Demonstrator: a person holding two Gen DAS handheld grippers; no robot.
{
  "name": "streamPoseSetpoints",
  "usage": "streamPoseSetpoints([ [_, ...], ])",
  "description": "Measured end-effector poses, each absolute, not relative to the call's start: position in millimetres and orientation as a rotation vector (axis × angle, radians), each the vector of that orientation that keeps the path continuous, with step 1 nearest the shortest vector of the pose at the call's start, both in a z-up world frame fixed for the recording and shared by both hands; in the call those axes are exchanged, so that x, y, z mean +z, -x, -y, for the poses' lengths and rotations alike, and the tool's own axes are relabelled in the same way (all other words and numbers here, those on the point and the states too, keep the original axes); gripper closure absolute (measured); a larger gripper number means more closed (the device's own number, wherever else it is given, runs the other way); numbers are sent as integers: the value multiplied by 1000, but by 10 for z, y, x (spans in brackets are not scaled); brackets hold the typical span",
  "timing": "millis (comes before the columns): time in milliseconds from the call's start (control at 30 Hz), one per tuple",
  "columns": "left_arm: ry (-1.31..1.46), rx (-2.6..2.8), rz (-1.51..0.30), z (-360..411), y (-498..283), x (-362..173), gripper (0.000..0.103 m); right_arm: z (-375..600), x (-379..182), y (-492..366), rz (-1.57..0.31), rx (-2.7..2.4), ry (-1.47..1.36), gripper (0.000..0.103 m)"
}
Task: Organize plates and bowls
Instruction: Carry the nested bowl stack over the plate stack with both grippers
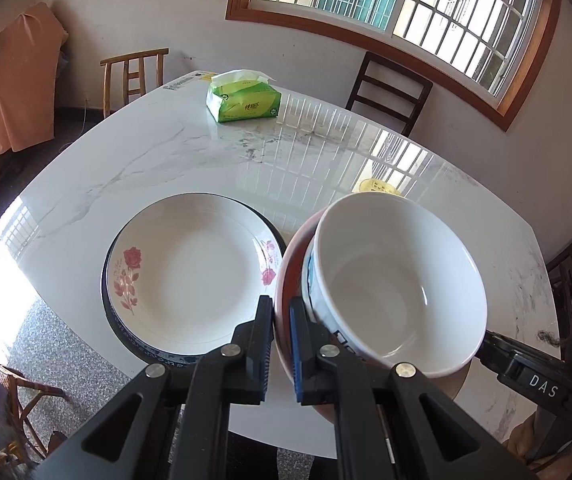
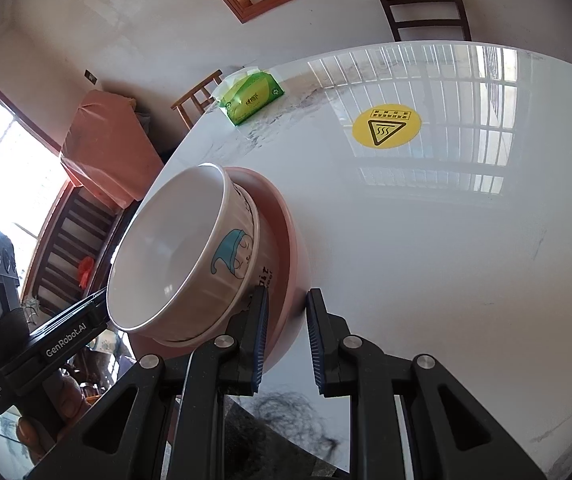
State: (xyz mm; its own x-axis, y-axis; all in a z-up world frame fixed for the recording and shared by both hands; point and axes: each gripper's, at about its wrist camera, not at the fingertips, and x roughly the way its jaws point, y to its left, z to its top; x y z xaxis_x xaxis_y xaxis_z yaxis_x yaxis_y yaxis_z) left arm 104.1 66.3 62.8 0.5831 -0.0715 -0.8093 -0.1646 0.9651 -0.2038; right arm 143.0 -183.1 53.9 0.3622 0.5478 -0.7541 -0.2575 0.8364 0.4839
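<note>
A white bowl point(image 1: 397, 280) with a blue cartoon figure sits nested in a wider pink bowl point(image 1: 287, 268). The pair hangs tilted above the table between both grippers. My left gripper point(image 1: 280, 308) is shut on the pink bowl's rim on one side. In the right wrist view the white bowl point(image 2: 174, 252) lies inside the pink bowl point(image 2: 282, 232), and my right gripper point(image 2: 286, 296) is shut on the opposite rim. A white rose-patterned plate point(image 1: 190, 264) rests on a dark blue plate point(image 1: 126, 336) on the table, left of the bowls.
The white marble table point(image 1: 206, 152) carries a green tissue pack point(image 1: 244, 98) at its far edge and a yellow warning sticker point(image 2: 386, 126). A light wooden chair point(image 1: 134, 76) and a dark chair point(image 1: 389, 92) stand behind it. A hand point(image 2: 46, 420) holds the left gripper.
</note>
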Motion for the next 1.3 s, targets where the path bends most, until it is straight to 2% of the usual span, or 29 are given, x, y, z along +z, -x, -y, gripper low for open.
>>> streamPoseSetpoints([
  [1300,361,200,-888,-1662,-986,766,97,869,648,-1606,-1099,641,-225,84],
])
